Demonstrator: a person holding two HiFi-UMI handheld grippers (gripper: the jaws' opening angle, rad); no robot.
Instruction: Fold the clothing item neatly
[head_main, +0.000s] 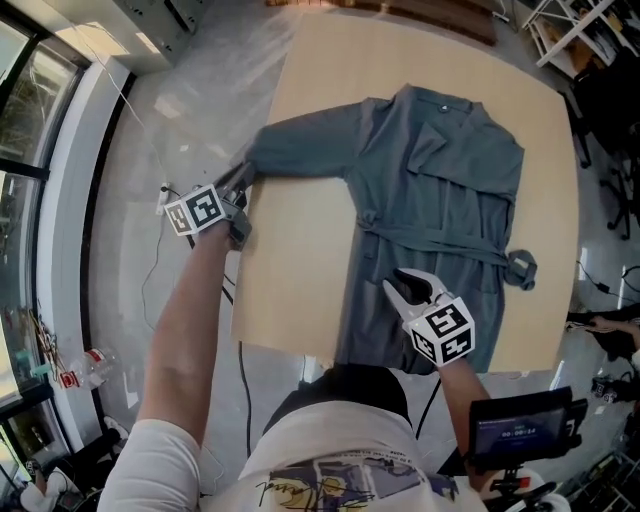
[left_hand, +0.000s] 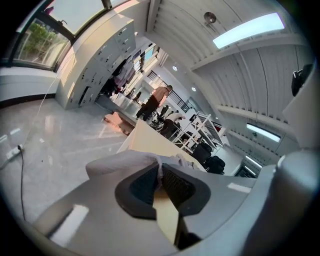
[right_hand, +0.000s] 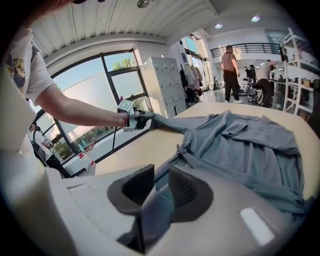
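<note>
A grey-blue belted robe lies spread on the light wooden table, collar at the far side. Its left sleeve stretches toward the table's left edge. There my left gripper is shut on the cuff. In the left gripper view the grey cloth is bunched between the closed jaws of the left gripper. My right gripper sits at the robe's near hem. In the right gripper view, blue-grey cloth fills the gap of the right gripper, and the left gripper holds the sleeve lifted off the table.
The belt's knotted end lies near the table's right edge. A tablet on a stand is at the near right. Cables and bottles lie on the floor to the left. People stand far off.
</note>
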